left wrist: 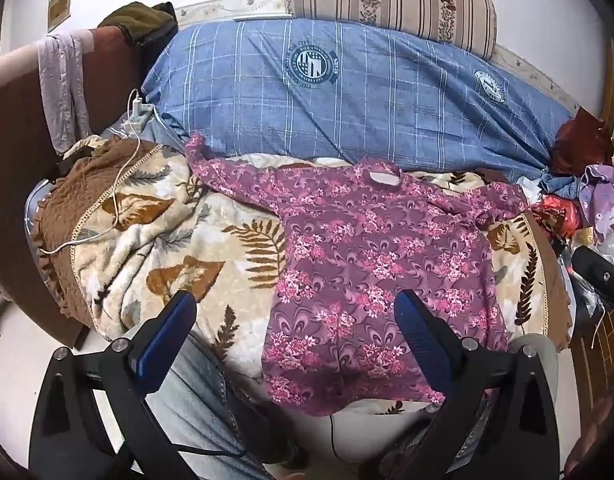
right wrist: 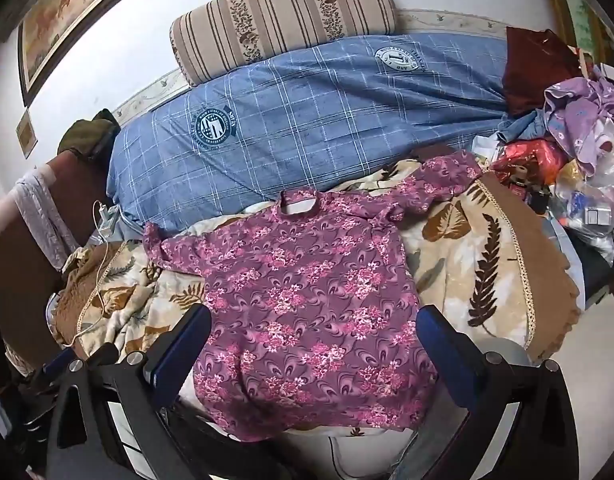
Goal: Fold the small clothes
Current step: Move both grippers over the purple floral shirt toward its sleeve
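Floral purple top (left wrist: 371, 264) flat, plush leaf-print blanket (left wrist: 155, 236)

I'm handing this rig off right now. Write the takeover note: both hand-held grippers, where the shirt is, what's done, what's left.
Left hand-held gripper: open, empty, above the near edge of the bed.
Right hand-held gripper: open, empty, over the shirt's lower half.
Purple floral shirt: spread flat on the leaf-print blanket, neck toward the blue quilt, both sleeves out sideways.
Done: shirt laid out.
Left: every fold; none started.
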